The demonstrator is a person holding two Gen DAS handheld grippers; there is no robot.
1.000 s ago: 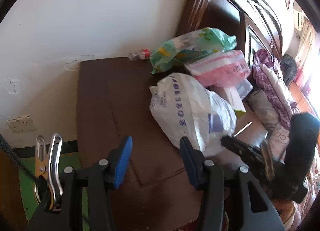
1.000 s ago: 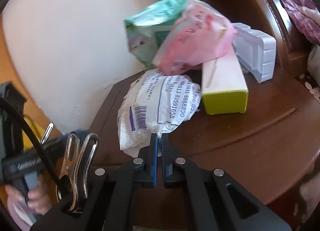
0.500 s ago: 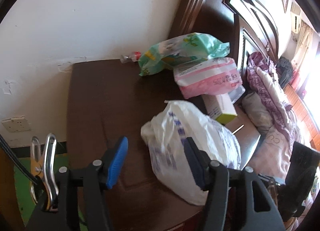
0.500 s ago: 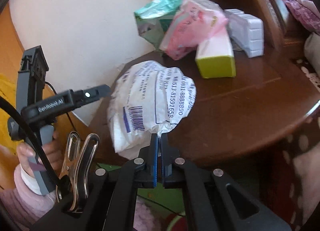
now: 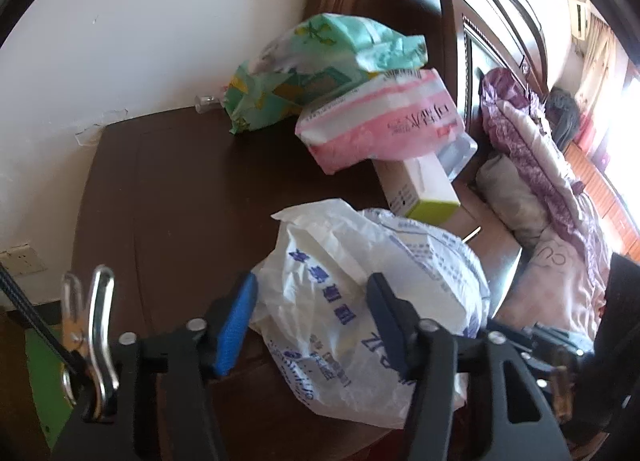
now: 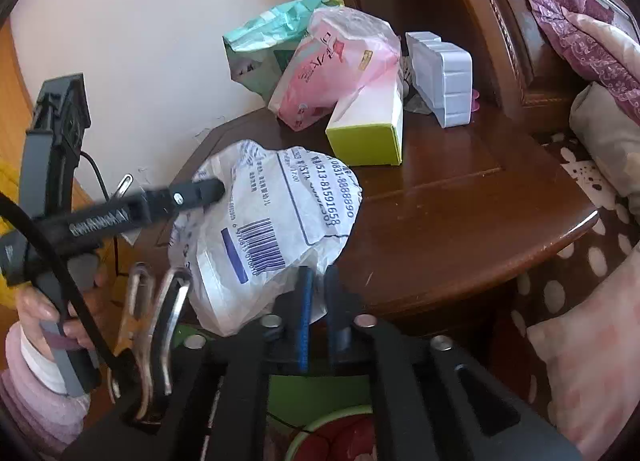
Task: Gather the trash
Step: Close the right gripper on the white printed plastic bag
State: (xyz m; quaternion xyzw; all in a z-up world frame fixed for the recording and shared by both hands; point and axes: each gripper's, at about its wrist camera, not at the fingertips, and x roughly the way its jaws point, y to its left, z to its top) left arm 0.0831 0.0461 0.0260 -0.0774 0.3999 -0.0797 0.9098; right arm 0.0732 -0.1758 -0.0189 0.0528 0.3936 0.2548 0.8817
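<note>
Left wrist view first: the left gripper has its blue-padded jaws around the white plastic bag, a crinkly, puffy thing with blue print. The jaws have just been closing in, and the bag's bulge sits between them; the right finger presses into the film, while I can't tell if the left pad actually touches. The bag sits at the near edge of the dark brown wooden worktop, smooth with a routed groove. Further back, against the wall, there's a crumpled green pack with a soft pink-and-white pack leaning on it, and a rectangular white carton with a lime-green end sticking out beneath the pink one. Past the worktop is a bed with a purple ruffled quilt.

Right wrist view: the right gripper is at the bag's bottom corner, right over the worktop's rounded edge. Its jaws have just been opening, and now stand at a narrow gap with a bit of thin film between them; they don't look clamped on it. You can see the barcode and printed digits on the wrinkled side. The other gripper's black finger pokes into the bag's far side, held by a hand in a fuzzy pink sleeve. A ribbed grey-white plastic block stands behind the carton.
</note>
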